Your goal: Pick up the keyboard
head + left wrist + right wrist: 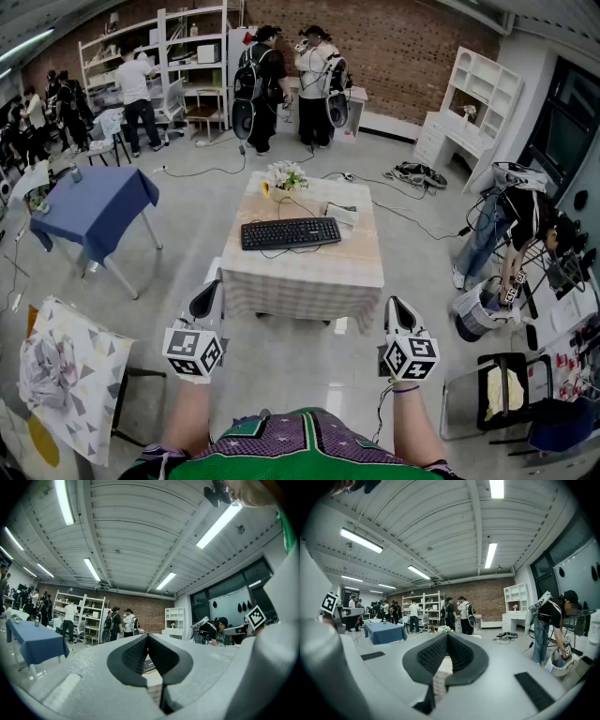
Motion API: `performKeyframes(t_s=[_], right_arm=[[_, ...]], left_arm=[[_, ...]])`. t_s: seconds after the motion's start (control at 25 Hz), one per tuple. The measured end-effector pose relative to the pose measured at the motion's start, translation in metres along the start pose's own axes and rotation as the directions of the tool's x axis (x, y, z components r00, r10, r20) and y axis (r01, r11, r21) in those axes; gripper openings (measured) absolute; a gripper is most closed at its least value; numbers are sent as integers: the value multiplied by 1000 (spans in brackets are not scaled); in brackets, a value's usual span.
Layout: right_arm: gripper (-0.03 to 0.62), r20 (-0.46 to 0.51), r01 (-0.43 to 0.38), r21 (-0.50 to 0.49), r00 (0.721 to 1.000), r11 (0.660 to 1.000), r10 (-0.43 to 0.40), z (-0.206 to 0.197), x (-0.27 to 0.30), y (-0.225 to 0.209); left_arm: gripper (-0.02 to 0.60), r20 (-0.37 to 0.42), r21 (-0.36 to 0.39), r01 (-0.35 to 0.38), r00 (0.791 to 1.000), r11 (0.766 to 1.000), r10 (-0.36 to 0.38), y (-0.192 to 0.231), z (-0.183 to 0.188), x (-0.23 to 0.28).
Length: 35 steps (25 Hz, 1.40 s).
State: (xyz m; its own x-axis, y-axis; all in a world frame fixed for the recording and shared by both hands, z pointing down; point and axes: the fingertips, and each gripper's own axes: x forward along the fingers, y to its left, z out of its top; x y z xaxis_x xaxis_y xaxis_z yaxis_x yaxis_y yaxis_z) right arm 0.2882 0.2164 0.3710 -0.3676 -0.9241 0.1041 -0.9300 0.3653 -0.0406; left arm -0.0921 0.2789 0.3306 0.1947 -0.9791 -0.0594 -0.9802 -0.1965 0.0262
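A black keyboard [291, 232] lies flat on the small table [309, 272] with a checked cloth, its cable trailing over the top. Both grippers hang in the air short of the table's near edge, well apart from the keyboard. My left gripper [205, 298] is shut and holds nothing; its marker cube sits below it. My right gripper [401, 313] is also shut and empty. In the left gripper view the jaws meet at the tip [148, 635], with a slice of the keyboard [148, 664] seen through the gap lower down. In the right gripper view the shut jaws [447, 634] frame the table's cloth.
A flower pot [284, 176] and a small white box [341, 214] stand on the table behind the keyboard. A blue-clothed table [92, 206] is to the left, a chair [70, 375] with crumpled fabric near left, a person bending over a bucket [478, 314] to the right. Cables cross the floor.
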Motion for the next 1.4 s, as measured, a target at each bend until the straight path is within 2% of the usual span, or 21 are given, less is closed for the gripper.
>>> performKeyframes(t_s=[0.48, 0.84, 1.04, 1.4], right_arm=[[0, -6, 6, 12, 1000, 1000, -6, -3, 22, 13], [2, -18, 34, 31, 999, 999, -33, -8, 40, 24], [2, -35, 38, 31, 999, 999, -37, -13, 52, 38], [2, -81, 24, 30, 996, 999, -21, -21, 75, 67]], left_arm=[[17, 5, -7, 24, 1000, 1000, -24, 19, -5, 18], [17, 13, 10, 84, 996, 996, -84, 32, -10, 30], [17, -20, 58, 83, 996, 995, -82, 64, -20, 30], [17, -30, 5, 83, 996, 997, -83, 100, -32, 36]])
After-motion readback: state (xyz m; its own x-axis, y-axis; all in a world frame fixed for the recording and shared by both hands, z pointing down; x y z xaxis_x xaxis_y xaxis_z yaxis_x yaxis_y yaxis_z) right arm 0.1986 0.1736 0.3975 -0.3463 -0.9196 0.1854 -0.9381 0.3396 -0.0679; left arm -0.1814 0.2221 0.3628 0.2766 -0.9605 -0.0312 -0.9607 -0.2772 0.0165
